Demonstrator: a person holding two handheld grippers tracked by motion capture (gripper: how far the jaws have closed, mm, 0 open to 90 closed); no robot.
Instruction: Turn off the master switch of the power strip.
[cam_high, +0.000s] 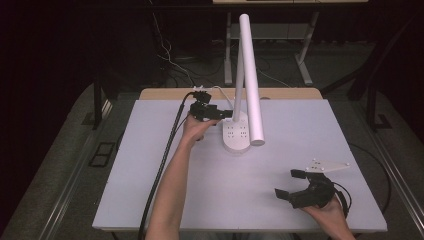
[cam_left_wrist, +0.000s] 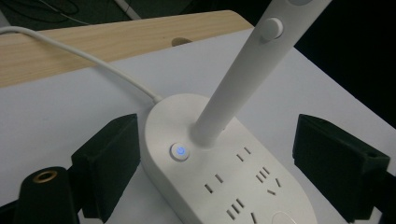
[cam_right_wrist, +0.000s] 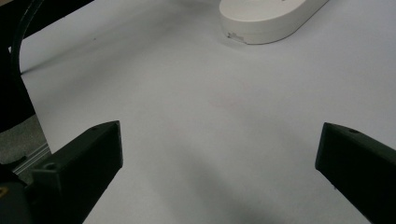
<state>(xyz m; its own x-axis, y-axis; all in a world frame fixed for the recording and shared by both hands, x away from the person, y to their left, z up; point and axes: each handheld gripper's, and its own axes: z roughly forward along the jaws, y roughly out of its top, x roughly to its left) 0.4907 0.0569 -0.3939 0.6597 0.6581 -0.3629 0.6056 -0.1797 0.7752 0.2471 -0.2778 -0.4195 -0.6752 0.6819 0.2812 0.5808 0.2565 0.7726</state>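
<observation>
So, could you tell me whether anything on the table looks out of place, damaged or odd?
Nothing stands out. The white lamp base sits flat on the table, its power button lit blue and its cord trailing off neatly. The left gripper straddles the base, jaws open.

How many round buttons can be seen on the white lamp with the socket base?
2: a lit button on the base beside the stem's foot, and a plain button higher on the stem. Others may be hidden.
</observation>
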